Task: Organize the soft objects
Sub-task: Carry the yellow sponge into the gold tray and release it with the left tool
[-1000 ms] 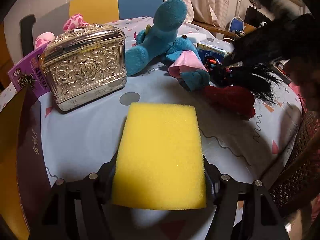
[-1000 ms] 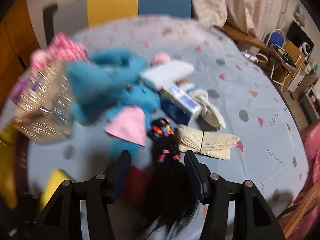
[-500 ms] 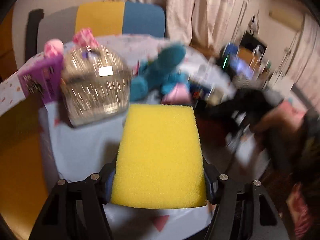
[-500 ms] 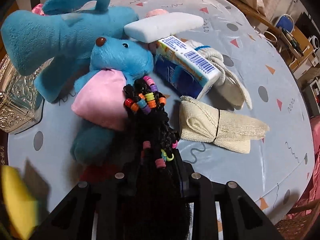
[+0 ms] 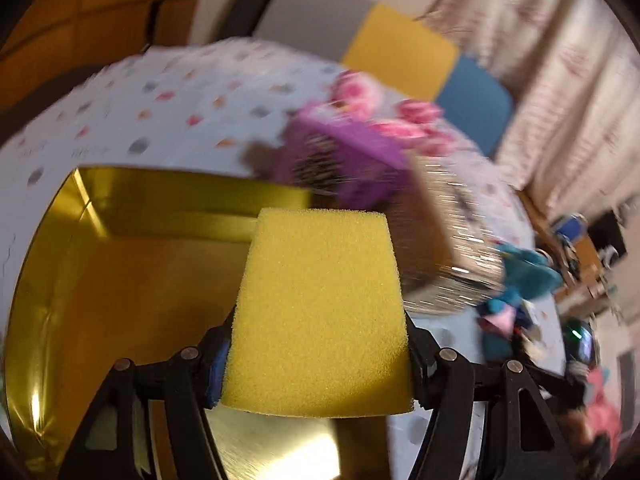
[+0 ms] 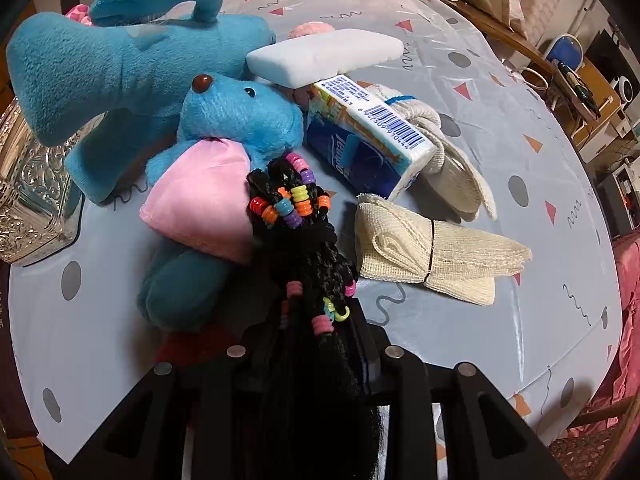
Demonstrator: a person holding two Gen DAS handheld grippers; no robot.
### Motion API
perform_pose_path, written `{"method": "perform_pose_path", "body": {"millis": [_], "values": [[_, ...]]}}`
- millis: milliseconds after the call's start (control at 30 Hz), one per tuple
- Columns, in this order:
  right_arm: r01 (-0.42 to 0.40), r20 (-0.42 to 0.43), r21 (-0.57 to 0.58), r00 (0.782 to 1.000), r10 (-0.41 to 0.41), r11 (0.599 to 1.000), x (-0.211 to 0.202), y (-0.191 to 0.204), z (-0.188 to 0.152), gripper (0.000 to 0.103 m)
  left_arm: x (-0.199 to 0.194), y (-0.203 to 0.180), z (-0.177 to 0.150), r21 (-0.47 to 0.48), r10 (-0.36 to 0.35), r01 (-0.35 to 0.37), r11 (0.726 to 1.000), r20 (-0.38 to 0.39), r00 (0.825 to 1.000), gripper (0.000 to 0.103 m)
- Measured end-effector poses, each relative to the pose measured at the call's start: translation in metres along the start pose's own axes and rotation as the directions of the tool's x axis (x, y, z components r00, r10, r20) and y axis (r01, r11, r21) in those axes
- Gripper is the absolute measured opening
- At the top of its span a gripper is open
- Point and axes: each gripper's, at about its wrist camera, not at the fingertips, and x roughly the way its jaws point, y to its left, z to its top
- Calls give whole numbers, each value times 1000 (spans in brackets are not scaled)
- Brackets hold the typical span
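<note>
My left gripper (image 5: 318, 354) is shut on a yellow sponge (image 5: 318, 308) and holds it over the open gold box (image 5: 120, 280), near its right side. My right gripper (image 6: 316, 332) is shut on a black braided hairpiece with coloured beads (image 6: 304, 240) that lies on the table. A blue plush toy with a pink bib (image 6: 224, 132) lies just left of the hairpiece. A white sponge (image 6: 324, 56), a tissue pack (image 6: 368, 136), a folded cream cloth (image 6: 436, 256) and a rolled cream cloth (image 6: 452, 152) lie beyond it.
An ornate silver box (image 5: 448, 248) stands right of the gold box and also shows in the right wrist view (image 6: 32, 200). A purple box (image 5: 344, 160) and pink items (image 5: 360, 88) sit behind it. A dark red item (image 6: 192, 346) lies under the right gripper.
My left gripper has swung left with the yellow sponge, from above the table to over the gold box. My right gripper closed on the black hairpiece and stays shut on it.
</note>
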Motion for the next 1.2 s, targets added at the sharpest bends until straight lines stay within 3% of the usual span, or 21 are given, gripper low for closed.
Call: {"method": "perform_pose_path", "body": {"millis": [300, 500, 567, 867, 967, 1133, 1200], "values": [[-19, -9, 30, 1000, 20, 999, -1, -7, 1, 33, 55, 8, 24, -1, 99, -99, 995, -61, 993, 68], [-13, 0, 23, 1000, 13, 1000, -1, -7, 2, 33, 74, 5, 28, 18, 92, -91, 996, -81, 992, 74], [-3, 4, 12, 1000, 3, 1000, -2, -5, 2, 33, 68, 3, 26, 32, 90, -89, 996, -55, 994, 80], [28, 12, -15, 1000, -28, 999, 0, 9, -2, 33, 21, -6, -2, 69, 108, -111, 991, 49, 993, 84], [34, 12, -20, 999, -34, 999, -3, 10, -2, 33, -3, -16, -18, 115, 123, -138, 984, 132, 984, 84], [46, 21, -26, 999, -45, 999, -2, 12, -5, 32, -33, -30, -35, 146, 153, -190, 971, 234, 960, 94], [46, 25, -28, 999, -46, 999, -3, 13, -6, 32, -40, -34, -38, 141, 176, -218, 966, 258, 950, 103]]}}
